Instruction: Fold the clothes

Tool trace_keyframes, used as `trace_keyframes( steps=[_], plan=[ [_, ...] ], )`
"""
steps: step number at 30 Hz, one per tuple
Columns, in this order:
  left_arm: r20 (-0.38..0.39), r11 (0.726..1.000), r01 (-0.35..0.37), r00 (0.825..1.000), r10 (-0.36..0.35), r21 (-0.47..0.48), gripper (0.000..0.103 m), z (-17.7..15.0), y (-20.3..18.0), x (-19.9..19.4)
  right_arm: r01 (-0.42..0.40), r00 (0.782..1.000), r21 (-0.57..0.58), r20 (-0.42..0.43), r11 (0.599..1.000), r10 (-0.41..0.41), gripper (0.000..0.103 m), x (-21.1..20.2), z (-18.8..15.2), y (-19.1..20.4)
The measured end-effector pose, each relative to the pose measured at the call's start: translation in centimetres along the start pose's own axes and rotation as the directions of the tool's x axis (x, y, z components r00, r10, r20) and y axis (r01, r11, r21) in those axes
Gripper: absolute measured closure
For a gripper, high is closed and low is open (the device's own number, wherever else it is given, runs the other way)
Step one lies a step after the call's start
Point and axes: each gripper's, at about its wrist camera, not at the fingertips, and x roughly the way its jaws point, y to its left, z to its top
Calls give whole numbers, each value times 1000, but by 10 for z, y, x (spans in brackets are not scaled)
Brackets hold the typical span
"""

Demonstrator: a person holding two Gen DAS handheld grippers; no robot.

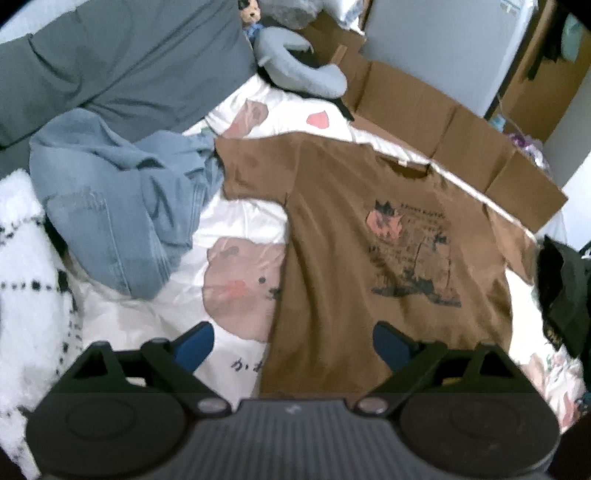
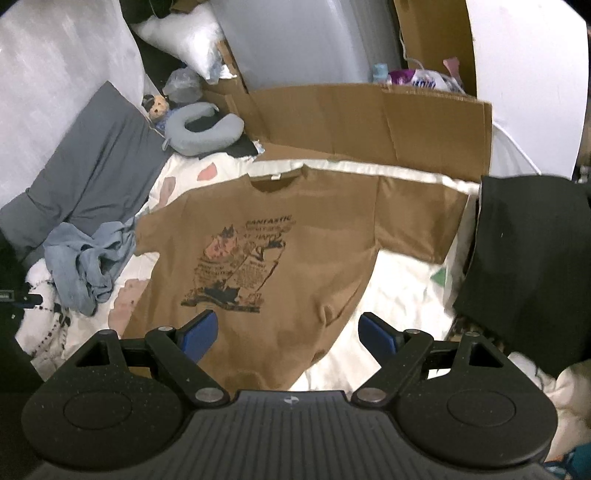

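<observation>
A brown T-shirt lay spread flat, print side up, on the bed, its collar toward the far side and its hem toward the near side. The bed cover was white with pink animal faces and a pink heart. The shirt's chest carried a dark and pink graphic with lettering, too blurred to read in full.

The left tongs stood wide over the near left corner of the shirt, with the shirt's left edge running up between the blue pads; the left pad was over bare bed cover and the right pad over brown fabric. Nothing was gripped. The right tongs also stood wide, over the near right part of the shirt: the left pad was over the cloth, the right pad over the white cover, and the shirt's right edge ran between them. They held nothing either.

To the left of the shirt lay a crumpled heap of blue denim jeans, touching the shirt's left sleeve. Farther left and beyond the jeans was a grey pillow. At the far end sat a grey neck pillow with a small plush doll just beside it. Flattened brown cardboard ran along the far edge of the bed behind the collar. A black garment lay to the right, near the shirt's right sleeve.
</observation>
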Motion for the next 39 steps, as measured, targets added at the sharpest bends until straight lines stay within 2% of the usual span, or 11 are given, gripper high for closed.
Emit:
trace_keyframes(
  steps=[3,5,9,15,17,23,29,33,34,35,39],
  plan=[
    [-20,1000,-13,1000,13,8,12,-13,-1,12,15,1000,0,-8,1000,-15,15,9,-14,-1],
    [-47,1000,-25,999,26,15,18,-22,0,21,14,1000,15,-14,1000,-14,15,14,-23,-4],
    [-81,998,-61,995,62,8,22,-38,8,38,39,999,54,-34,998,-37,15,25,-40,-16],
    [-140,997,-75,988,69,-33,39,-66,21,70,84,995,73,-63,994,-79,15,36,-62,-28],
    [-165,996,-77,984,69,-47,49,-76,25,82,92,993,87,-76,992,-85,15,40,-68,-31],
    [-185,993,-87,980,70,-85,58,-98,32,107,122,987,133,-124,984,-105,16,52,-86,-39],
    [-201,990,-53,979,26,-129,60,-110,37,130,122,981,146,-168,982,-97,19,69,-97,-35],
    [-216,985,-28,976,-10,-169,61,-116,39,145,87,982,159,-181,983,-57,19,86,-100,-29],
    [-226,984,-23,974,-17,-175,65,-117,39,148,78,982,163,-184,984,-48,19,92,-101,-27],
    [-234,983,-18,972,-25,-181,74,-117,39,151,70,982,166,-188,984,-38,19,98,-102,-25],
    [-238,982,-3,970,-42,-187,90,-115,39,154,33,981,189,-196,981,4,19,125,-104,-15]
  ],
)
